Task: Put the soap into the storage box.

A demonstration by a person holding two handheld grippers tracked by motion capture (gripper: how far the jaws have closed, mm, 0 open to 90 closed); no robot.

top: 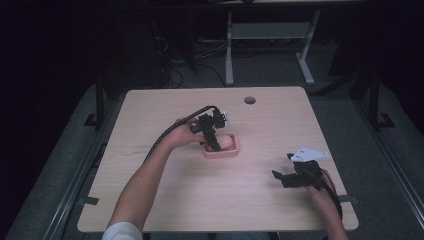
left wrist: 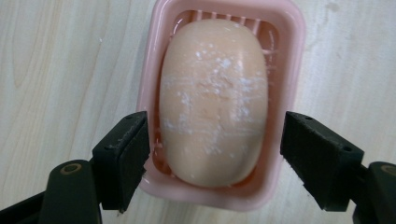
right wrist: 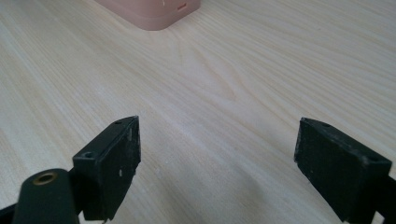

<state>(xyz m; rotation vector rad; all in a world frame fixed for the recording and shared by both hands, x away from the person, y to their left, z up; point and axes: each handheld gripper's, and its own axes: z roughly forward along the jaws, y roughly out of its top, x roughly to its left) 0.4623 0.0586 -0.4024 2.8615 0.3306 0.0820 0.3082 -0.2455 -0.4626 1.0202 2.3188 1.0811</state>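
Both tongs gape: left tongs [left wrist: 212, 158] straddle the soap [left wrist: 213, 100] in its dish [left wrist: 295, 56], probably to grasp it; right tongs [right wrist: 215, 163] wait over the tabletop [right wrist: 233, 79].

I count one table [top: 165, 200], a light wooden one. On it I see one pink soap dish [top: 220, 152], near the middle of the table. Inside the dish I count one bar of soap [left wrist: 213, 100], peach in colour with white specks. I count two grippers: the left gripper [left wrist: 212, 161] is right over the dish with one jaw on each side of it, and the right gripper [right wrist: 217, 170] is well apart from the dish. Each gripper has two black jaws, so four jaws. I see one round hole [top: 250, 100] in the table, beyond the dish.
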